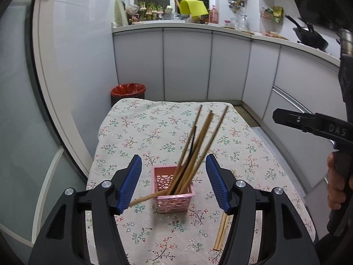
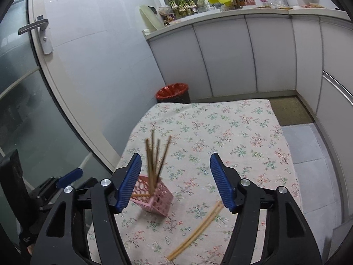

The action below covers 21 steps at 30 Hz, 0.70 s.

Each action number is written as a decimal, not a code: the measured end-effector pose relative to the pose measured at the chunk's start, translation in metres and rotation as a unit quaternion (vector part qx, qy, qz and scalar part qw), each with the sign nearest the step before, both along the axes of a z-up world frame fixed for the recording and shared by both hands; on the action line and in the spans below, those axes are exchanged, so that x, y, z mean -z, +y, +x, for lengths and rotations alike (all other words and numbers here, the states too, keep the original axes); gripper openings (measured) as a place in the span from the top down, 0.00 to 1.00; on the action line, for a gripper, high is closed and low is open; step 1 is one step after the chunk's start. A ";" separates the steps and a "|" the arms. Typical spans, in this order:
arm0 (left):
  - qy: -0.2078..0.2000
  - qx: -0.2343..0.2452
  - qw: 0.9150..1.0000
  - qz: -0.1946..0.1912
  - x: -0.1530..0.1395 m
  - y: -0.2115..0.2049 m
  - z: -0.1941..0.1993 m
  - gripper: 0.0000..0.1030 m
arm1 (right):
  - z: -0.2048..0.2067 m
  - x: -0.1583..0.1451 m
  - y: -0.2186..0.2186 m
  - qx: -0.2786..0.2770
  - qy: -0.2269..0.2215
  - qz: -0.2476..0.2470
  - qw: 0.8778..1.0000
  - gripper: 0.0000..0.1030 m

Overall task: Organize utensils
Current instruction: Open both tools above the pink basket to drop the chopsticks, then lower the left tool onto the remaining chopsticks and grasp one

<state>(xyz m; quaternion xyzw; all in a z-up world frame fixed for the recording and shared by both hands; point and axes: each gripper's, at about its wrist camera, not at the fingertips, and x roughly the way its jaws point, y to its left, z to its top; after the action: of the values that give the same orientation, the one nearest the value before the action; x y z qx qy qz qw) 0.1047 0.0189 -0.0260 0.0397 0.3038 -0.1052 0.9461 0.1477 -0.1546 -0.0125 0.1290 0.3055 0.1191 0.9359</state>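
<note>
A pink perforated basket (image 1: 174,195) stands on the floral tablecloth (image 1: 141,132) and holds several wooden chopsticks (image 1: 199,141) that lean up and to the right; one chopstick (image 1: 145,199) sticks out low to the left. My left gripper (image 1: 174,182) is open, its blue pads on either side of the basket, above it. A pair of chopsticks (image 1: 221,231) lies flat on the cloth to the right. In the right wrist view the basket (image 2: 155,198) sits at lower left and the loose pair (image 2: 197,229) lies ahead. My right gripper (image 2: 176,182) is open and empty.
A bin with a red liner (image 1: 128,90) stands beyond the table's far left corner. White cabinets (image 1: 187,64) run along the back and right. A glass door (image 2: 24,101) is at the left. The right gripper's black body (image 1: 313,124) shows at the right edge.
</note>
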 end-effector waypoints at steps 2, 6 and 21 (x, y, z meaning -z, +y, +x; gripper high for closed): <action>0.004 0.012 1.000 0.010 0.004 -0.010 -0.002 0.42 | 0.000 0.007 -0.008 0.010 0.012 -0.008 1.000 0.33; 0.015 0.036 0.999 0.033 0.014 -0.033 -0.002 0.39 | 0.002 0.020 -0.025 0.024 0.040 -0.008 0.999 0.24; 0.138 0.088 0.984 0.075 0.079 -0.095 0.018 0.15 | 0.012 0.073 -0.070 0.072 0.149 -0.058 0.985 0.07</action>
<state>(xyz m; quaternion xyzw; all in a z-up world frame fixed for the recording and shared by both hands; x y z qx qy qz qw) 0.1229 -0.0758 -0.1045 0.1220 0.4337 -0.1692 0.8766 0.1596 -0.2249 -0.0852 0.1128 0.4375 0.0133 0.8920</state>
